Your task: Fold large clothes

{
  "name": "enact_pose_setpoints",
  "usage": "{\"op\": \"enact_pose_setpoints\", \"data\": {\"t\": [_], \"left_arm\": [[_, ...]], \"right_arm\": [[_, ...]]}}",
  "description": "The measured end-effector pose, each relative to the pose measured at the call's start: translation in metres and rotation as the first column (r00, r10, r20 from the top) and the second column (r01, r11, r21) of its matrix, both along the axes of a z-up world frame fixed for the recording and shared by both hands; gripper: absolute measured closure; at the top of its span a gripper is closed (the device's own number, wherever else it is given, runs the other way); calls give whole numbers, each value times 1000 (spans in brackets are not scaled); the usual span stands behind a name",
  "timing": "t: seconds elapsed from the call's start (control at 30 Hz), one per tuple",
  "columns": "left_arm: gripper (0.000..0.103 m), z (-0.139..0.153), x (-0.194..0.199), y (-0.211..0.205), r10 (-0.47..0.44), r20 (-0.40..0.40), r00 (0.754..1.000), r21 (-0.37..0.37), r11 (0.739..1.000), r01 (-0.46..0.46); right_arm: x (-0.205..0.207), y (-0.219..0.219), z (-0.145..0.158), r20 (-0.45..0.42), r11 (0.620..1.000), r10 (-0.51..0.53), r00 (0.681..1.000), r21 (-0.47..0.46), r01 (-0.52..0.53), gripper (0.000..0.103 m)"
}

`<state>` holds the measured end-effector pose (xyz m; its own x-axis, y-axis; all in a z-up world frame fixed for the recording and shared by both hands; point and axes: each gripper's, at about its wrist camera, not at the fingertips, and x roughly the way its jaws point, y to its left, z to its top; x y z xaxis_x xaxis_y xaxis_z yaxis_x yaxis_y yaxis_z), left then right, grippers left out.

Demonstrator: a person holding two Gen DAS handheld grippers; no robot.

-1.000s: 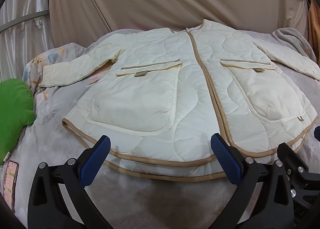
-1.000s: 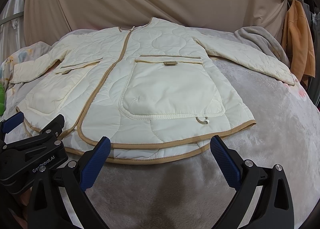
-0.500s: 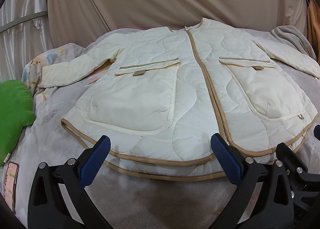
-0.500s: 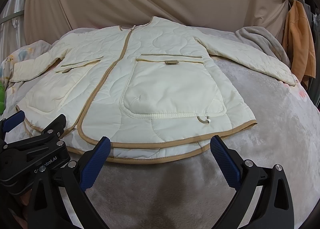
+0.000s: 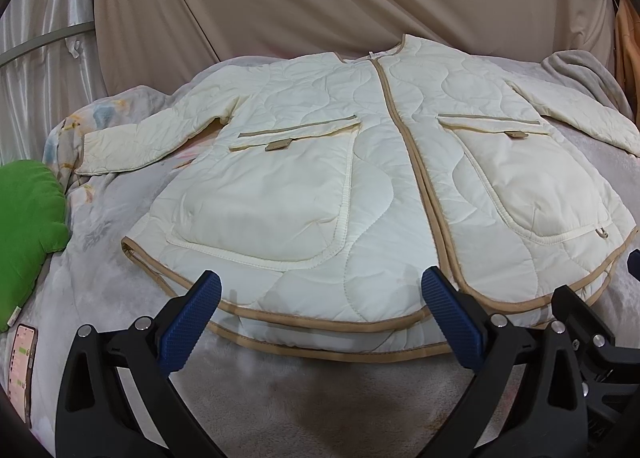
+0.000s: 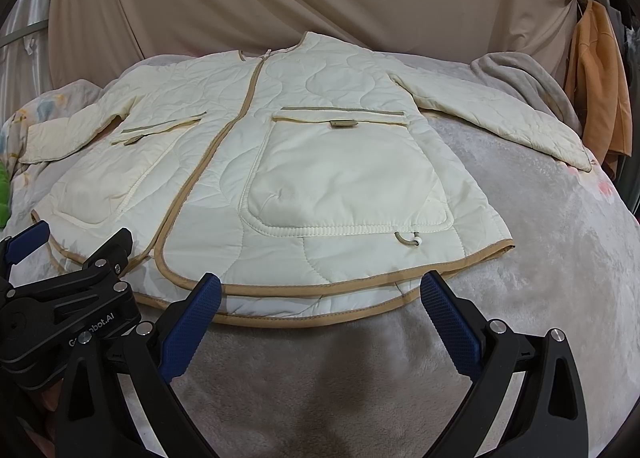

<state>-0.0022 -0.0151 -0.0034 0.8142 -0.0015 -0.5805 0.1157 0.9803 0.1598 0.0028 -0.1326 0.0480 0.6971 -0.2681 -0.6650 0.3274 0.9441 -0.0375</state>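
With the cream quilted jacket (image 5: pixel 360 178) spread flat, front up, on the bed (image 6: pixel 540 258), both grippers, left (image 5: pixel 320 322) and right (image 6: pixel 320 322), hover just before its tan hem, fingers apart and empty; each should probably pinch both hem layers together

Both wrist cams sit low at the hem end, side by side, facing up the cream quilted tan-trimmed jacket (image 5: pixel 360 186) (image 6: pixel 304 162), which both views share.
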Motion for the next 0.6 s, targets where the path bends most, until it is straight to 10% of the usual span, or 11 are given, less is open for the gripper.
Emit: {"op": "enact_pose_setpoints", "data": {"t": [0.6], "left_arm": [[5, 0, 1, -1, 0, -2, 1000, 1, 1000, 0]], "right_arm": [[0, 0, 0, -1, 1000, 0, 1000, 0, 0, 5]]}}
